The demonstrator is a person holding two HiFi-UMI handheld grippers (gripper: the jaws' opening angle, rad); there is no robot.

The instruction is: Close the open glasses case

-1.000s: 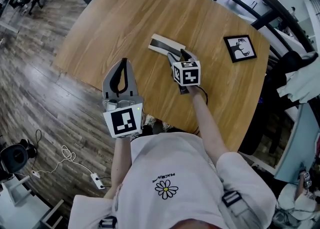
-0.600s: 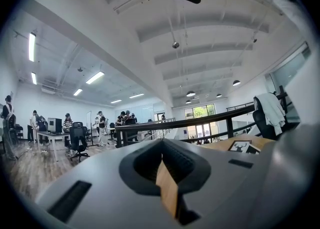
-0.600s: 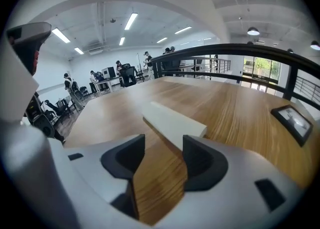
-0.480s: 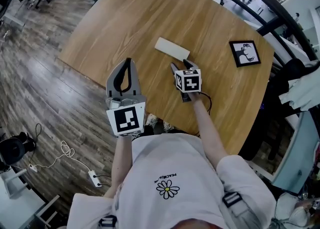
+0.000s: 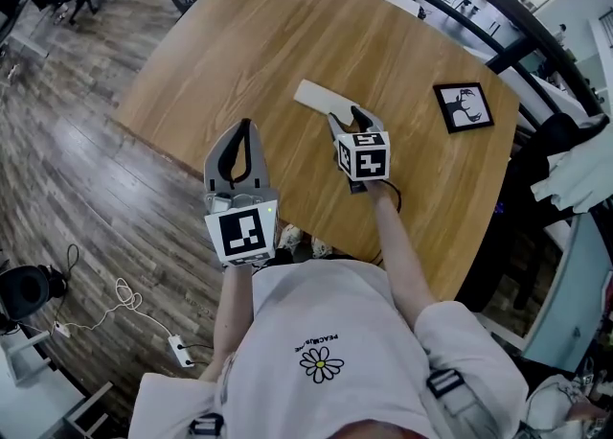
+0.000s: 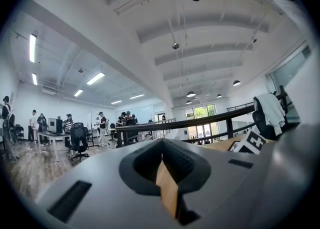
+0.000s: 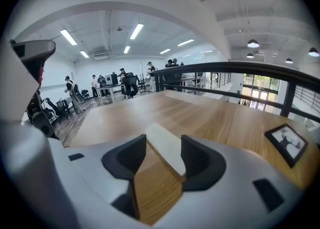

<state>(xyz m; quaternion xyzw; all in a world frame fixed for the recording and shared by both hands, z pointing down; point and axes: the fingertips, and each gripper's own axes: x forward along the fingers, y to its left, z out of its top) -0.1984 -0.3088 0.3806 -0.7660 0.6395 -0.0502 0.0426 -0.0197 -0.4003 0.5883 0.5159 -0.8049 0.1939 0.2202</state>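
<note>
The white glasses case (image 5: 329,97) lies shut and flat on the wooden table (image 5: 239,34). My right gripper (image 5: 346,118) hovers just short of its near end, open. Its jaws have just been closing a little, with nothing between them. In the right gripper view the case (image 7: 159,134) shows beyond the tips of the right gripper (image 7: 163,149), apart from both pads. My left gripper (image 5: 245,127) is held still over the table's near edge, its tips together and holding nothing. The left gripper (image 6: 162,155) looks out level across the room.
A black-framed picture (image 5: 463,106) lies on the table to the right, also seen in the right gripper view as the picture (image 7: 288,143). A dark railing (image 5: 460,6) curves behind the table. Wood floor (image 5: 77,140) lies to the left, with a cable and an office chair.
A second ago the case stood open with my right gripper at its lid; now it lies shut and the right gripper has come off it. The left gripper has kept its place.
</note>
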